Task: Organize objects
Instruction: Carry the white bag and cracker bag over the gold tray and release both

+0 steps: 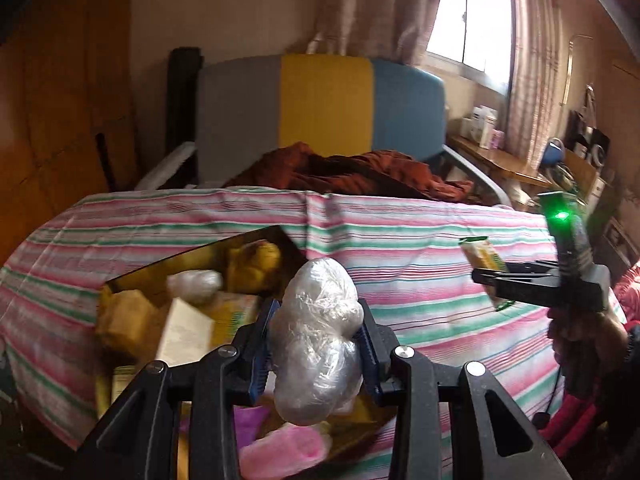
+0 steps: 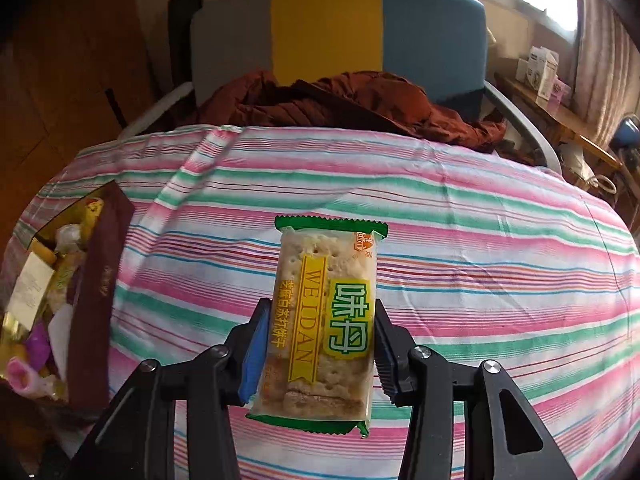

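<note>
box [image 1: 132,270] – snacks, perhaps sweets | left hand-held gripper [image 1: 316,338] clamps wrapped bundle [image 1: 320,340] | right hand-held gripper [image 2: 320,344] clamps cracker packet [image 2: 324,316]

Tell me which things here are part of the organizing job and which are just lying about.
In the job:
left gripper, shut on plastic-wrapped bundle
right gripper, shut on cracker packet
box of snacks

Lying about:
brown garment
striped sheet
chair
side table with boxes
</note>
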{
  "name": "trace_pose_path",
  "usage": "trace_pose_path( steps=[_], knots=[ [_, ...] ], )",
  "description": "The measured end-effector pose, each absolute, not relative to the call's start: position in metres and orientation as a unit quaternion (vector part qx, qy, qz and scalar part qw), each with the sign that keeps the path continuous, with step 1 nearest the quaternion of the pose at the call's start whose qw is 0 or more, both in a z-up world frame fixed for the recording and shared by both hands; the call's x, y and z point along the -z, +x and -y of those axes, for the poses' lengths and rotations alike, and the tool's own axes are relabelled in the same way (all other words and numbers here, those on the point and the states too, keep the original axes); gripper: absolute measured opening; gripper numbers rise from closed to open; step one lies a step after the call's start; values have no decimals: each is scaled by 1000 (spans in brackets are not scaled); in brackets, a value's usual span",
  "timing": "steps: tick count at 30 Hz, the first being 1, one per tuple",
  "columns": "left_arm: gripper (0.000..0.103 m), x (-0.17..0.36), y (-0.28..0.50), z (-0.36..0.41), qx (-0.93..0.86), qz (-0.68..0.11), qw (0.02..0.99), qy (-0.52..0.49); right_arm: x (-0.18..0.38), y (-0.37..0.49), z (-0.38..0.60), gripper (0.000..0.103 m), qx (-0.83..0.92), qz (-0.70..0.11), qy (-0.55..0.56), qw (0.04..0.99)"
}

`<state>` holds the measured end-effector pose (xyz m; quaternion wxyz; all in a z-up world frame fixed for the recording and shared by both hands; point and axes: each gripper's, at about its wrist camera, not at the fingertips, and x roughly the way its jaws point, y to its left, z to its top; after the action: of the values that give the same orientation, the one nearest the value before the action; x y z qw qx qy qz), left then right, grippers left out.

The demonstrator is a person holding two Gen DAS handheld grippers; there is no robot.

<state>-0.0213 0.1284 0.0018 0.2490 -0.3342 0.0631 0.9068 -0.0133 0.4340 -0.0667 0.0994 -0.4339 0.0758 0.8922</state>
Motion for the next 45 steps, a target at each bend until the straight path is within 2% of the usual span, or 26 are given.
trace_pose_path(
  steps=[13,21,30,39,45],
  knots=[
    [37,13,-27,-56,-921,-52,172,-346,29,-19,-313,47,-923,-86,-376,-16],
    [37,24,-26,-27,-914,-29,172,-366,31,-21,-253,47,-921,-86,-373,-71],
    [37,29,-27,12,-907,17,166,-387,36,-37,-224,47,-916,-69,-384,-90],
    [37,40,-36,-28,-881,10,242,-406,45,-61,-213,48,-906,-64,-409,-90],
    [37,49,-68,-55,-878,23,238,-415,45,-71,-220,48,-905,-74,-410,-83]
  ],
)
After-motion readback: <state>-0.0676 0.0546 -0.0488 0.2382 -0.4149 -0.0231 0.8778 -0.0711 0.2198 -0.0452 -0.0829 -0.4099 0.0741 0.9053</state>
